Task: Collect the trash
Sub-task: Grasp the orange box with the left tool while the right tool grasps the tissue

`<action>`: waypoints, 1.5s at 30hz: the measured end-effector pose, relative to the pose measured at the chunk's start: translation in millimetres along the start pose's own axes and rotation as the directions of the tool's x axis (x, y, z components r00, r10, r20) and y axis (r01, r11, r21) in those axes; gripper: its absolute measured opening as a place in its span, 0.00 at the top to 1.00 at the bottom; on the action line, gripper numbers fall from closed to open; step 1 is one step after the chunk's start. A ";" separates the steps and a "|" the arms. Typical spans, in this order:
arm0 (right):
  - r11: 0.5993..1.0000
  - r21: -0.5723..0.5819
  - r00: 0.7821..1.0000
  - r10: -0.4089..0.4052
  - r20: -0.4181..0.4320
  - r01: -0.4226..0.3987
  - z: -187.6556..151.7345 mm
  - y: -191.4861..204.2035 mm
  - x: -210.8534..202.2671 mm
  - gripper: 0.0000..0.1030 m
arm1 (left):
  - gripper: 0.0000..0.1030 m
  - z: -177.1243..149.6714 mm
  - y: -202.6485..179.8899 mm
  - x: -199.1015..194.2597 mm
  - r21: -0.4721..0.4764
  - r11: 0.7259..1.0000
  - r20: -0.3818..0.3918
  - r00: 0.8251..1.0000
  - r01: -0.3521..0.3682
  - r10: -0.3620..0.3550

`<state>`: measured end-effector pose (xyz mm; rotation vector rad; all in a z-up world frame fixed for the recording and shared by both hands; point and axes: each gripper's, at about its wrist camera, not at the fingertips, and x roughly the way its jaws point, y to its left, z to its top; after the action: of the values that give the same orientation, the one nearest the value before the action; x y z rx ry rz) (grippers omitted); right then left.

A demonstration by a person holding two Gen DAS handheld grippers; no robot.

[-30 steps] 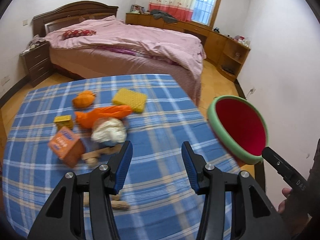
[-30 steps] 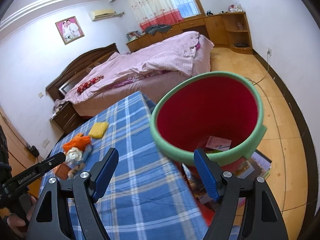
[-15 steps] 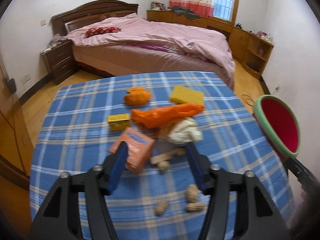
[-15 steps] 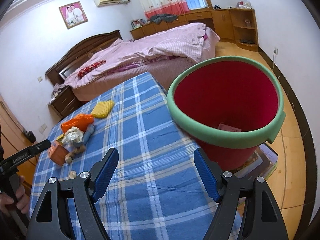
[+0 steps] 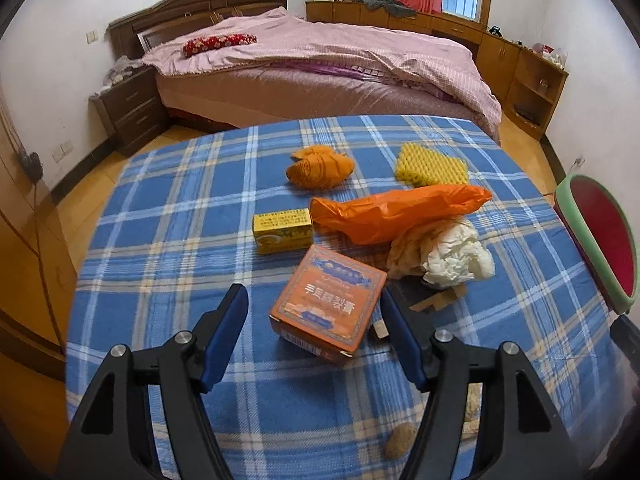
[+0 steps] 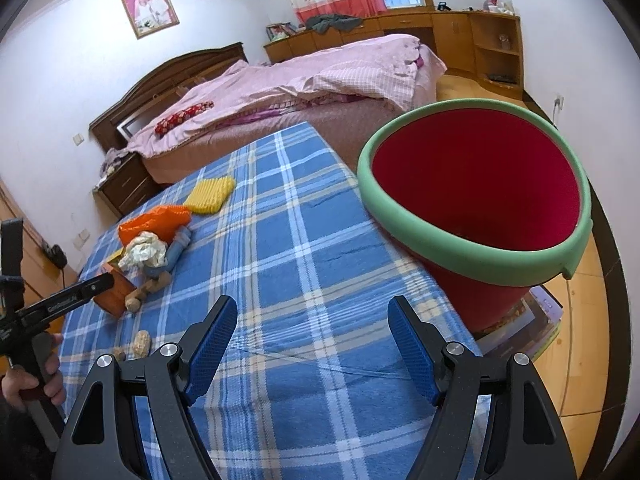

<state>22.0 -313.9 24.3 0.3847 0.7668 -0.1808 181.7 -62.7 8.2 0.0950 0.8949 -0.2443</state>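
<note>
My left gripper (image 5: 314, 330) is open, its jaws on either side of an orange box (image 5: 330, 306) on the blue checked tablecloth (image 5: 180, 240). Behind the box lie a small yellow box (image 5: 282, 230), an orange plastic bag (image 5: 396, 210), crumpled white paper (image 5: 454, 254), an orange cloth (image 5: 320, 168) and a yellow sponge (image 5: 432, 166). My right gripper (image 6: 312, 338) is open and empty over the cloth, left of the red bin with a green rim (image 6: 472, 184). The bin's rim shows at the right edge of the left wrist view (image 5: 584, 240).
Peanut shells (image 6: 142, 342) lie near the table's front edge, one also in the left wrist view (image 5: 400, 436). A bed with a pink cover (image 5: 320, 56) stands behind the table. A nightstand (image 5: 128, 108) and wooden cabinets (image 5: 516, 68) line the walls. Books (image 6: 524, 324) lie under the bin.
My left gripper has swung left and moved in over the orange box, which now sits between its jaws. My right gripper has drawn back from the bin and tilted down towards the tablecloth.
</note>
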 end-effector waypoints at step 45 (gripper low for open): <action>0.928 -0.288 0.966 0.194 -0.171 -0.237 32.1 170.7 117.4 0.78 | 0.47 -9.3 82.2 3.0 -0.311 0.951 0.137 0.990 0.005 0.039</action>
<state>176.4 -173.0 9.0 0.1842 0.8691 0.1744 197.0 18.1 -1.6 -0.2050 0.7811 -0.0900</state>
